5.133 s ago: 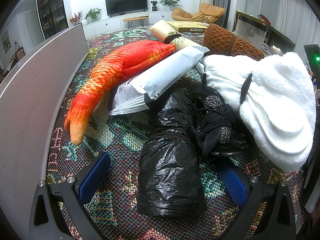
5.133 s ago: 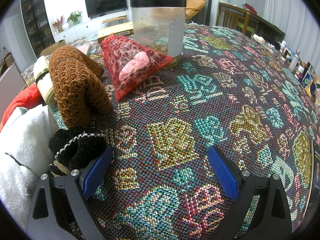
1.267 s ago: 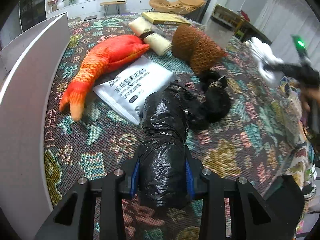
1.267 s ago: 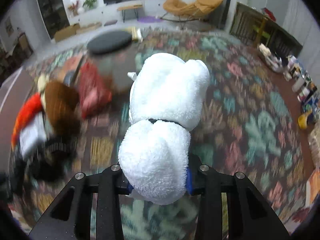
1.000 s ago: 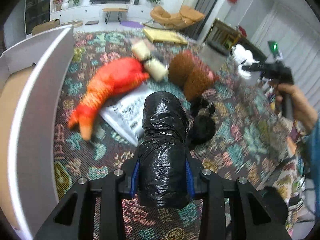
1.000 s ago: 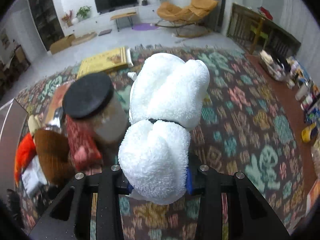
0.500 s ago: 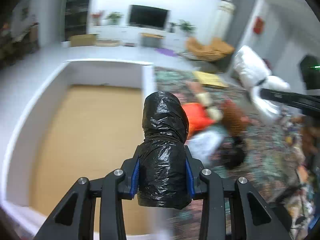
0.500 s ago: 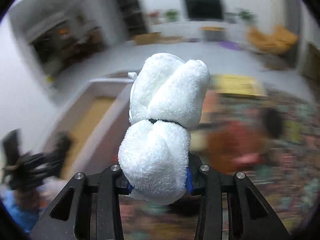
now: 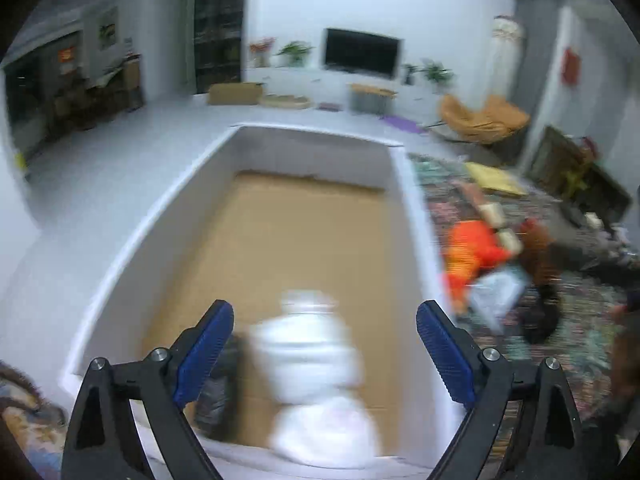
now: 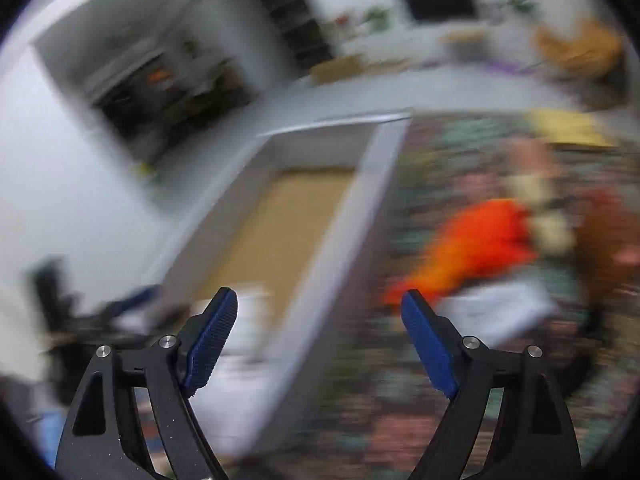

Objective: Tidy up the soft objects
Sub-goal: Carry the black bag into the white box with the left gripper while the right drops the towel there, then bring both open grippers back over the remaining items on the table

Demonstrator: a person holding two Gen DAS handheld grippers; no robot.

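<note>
1. At the far left of the left wrist view, the white box (image 9: 132, 236) stands with its brown cardboard floor in sight, and its right wall meets the patterned tablecloth (image 9: 580, 320).
2. The left gripper (image 9: 325, 338) hangs above the near end of the box, its blue-padded jaws spread wide and holding nothing.
3. Just inside the left blue pad, the black plastic bundle (image 9: 218, 390) lies on the box floor against the near wall, blurred.
4. Beside it, to the right, the white fluffy bundle (image 9: 316, 380) also rests in the box's near end, smeared by motion.
5. Right of the box, on the cloth, lie the orange plush fish (image 9: 470, 254), a white mailer bag (image 9: 496, 292) and a brown knitted item (image 9: 538, 244), close together.
6. In the right wrist view, heavily blurred, the right gripper (image 10: 320, 330) is spread open and empty over the box's right wall (image 10: 332, 248), with the orange fish (image 10: 476, 248) to its right.
</note>
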